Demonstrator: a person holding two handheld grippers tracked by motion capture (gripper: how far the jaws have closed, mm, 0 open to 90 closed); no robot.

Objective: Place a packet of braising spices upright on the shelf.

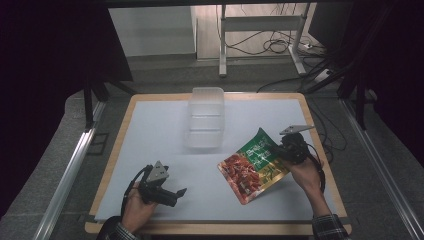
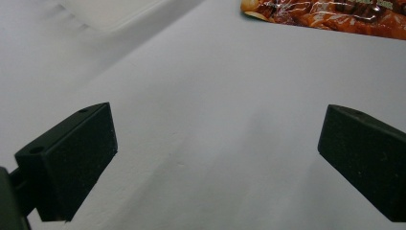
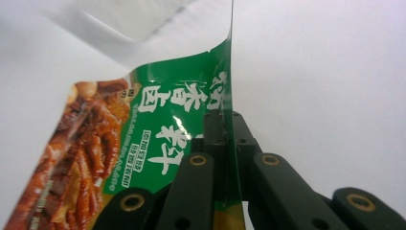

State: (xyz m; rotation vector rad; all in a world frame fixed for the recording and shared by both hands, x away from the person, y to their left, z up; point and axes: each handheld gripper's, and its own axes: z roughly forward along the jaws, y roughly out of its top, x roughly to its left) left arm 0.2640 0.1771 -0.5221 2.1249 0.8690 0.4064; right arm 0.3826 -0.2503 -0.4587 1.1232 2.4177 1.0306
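High view: white-topped table [image 1: 150, 145], clear plastic container [image 1: 205, 117] at centre back, snack pouch [image 1: 254, 165] lifted at right front.
Right gripper [image 3: 225, 139] clenched on the pouch's green edge, far corner apparently on the table; left gripper [image 2: 218, 143] released, jaws wide, holding nothing. Risk: thin edge grip, so the glossy film may slip or fold when carried. Label: Chinese characters, not legible with confidence.

left gripper [image 1: 175, 192] gapes wide; right gripper [image 3: 229, 125] is clamped tight.
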